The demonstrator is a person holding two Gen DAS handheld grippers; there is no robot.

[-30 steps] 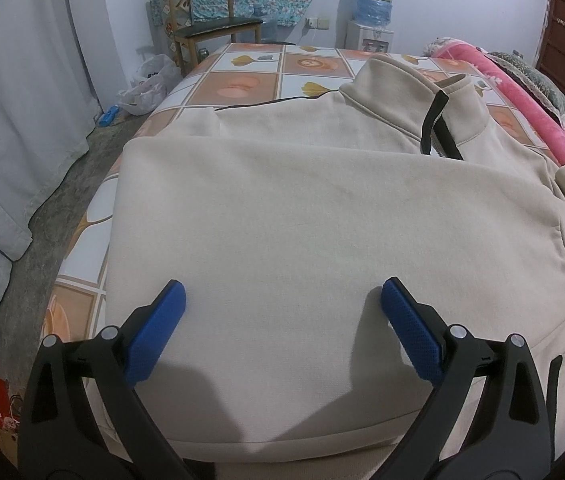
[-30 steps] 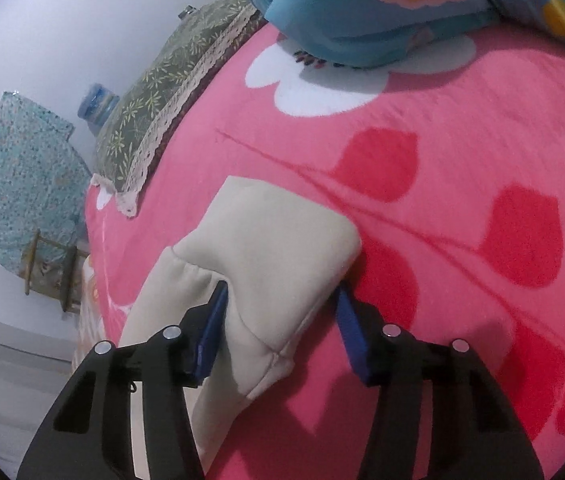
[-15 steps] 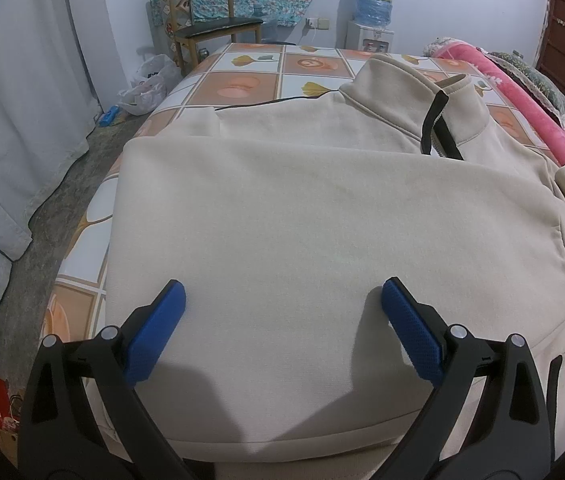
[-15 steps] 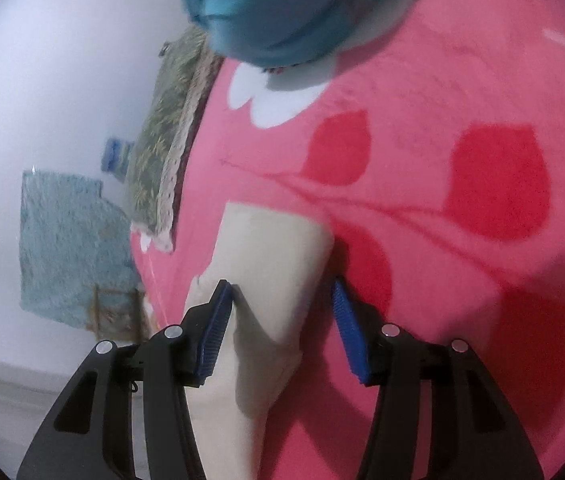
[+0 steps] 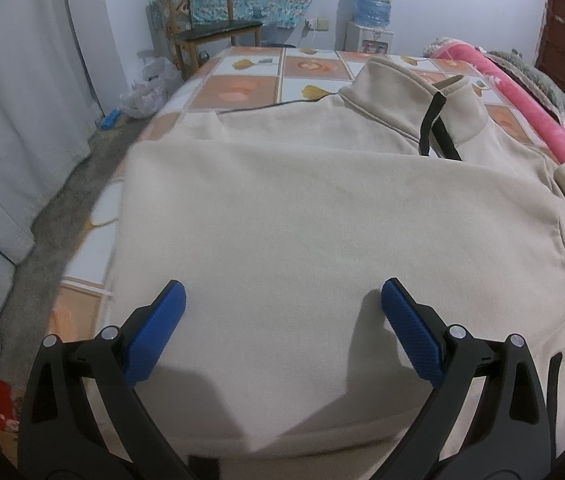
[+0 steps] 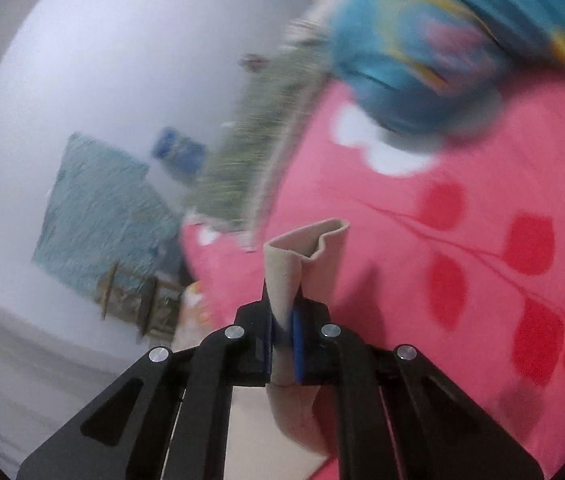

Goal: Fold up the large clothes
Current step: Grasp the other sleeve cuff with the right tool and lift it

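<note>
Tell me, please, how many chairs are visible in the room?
1: the wooden chair stands against the far wall, beyond the bed's far end, left of the water dispenser. Others may be hidden.

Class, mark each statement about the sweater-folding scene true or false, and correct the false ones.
1. The right gripper is shut on a beige sleeve cuff. True.
2. The left gripper is clamped on the sweater. False: its fingers stand wide apart over the cloth, gripping nothing.
3. The sweater lies on a bed sheet with orange and white squares. True.
4. The blanket behind the cuff is green. False: it is pink with red leaves.
5. A wooden chair stands by the far wall. True.
</note>
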